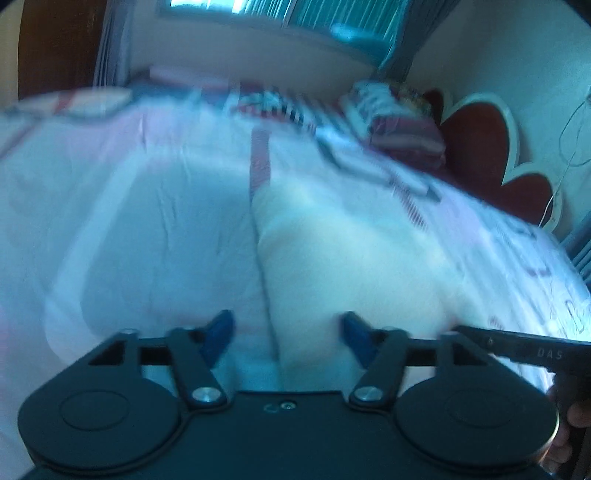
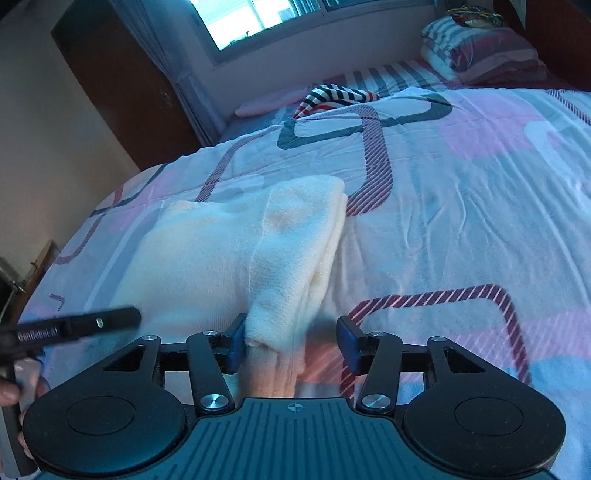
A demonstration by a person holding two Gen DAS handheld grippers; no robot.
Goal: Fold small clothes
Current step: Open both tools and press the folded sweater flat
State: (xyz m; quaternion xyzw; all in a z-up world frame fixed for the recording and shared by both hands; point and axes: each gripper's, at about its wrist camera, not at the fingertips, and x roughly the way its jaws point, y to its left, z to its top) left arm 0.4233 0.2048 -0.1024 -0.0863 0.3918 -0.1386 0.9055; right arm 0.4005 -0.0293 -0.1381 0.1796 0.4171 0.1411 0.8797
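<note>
Cream garment (image 2: 236, 251), soft, fuzzy knit, lies folded on the patterned bedspread (image 2: 461, 192), long axis running away from both cameras. Left gripper (image 1: 286, 334) and right gripper (image 2: 291, 341) stand released around its near edge.

My bed (image 2: 461, 192) wears a white cover patterned with pink patches and striped loops. Striped pillows (image 2: 480, 51) lie at its head, a bright window (image 2: 258, 18) stands beyond, and a dark wooden door (image 2: 122, 81) nearby.
</note>
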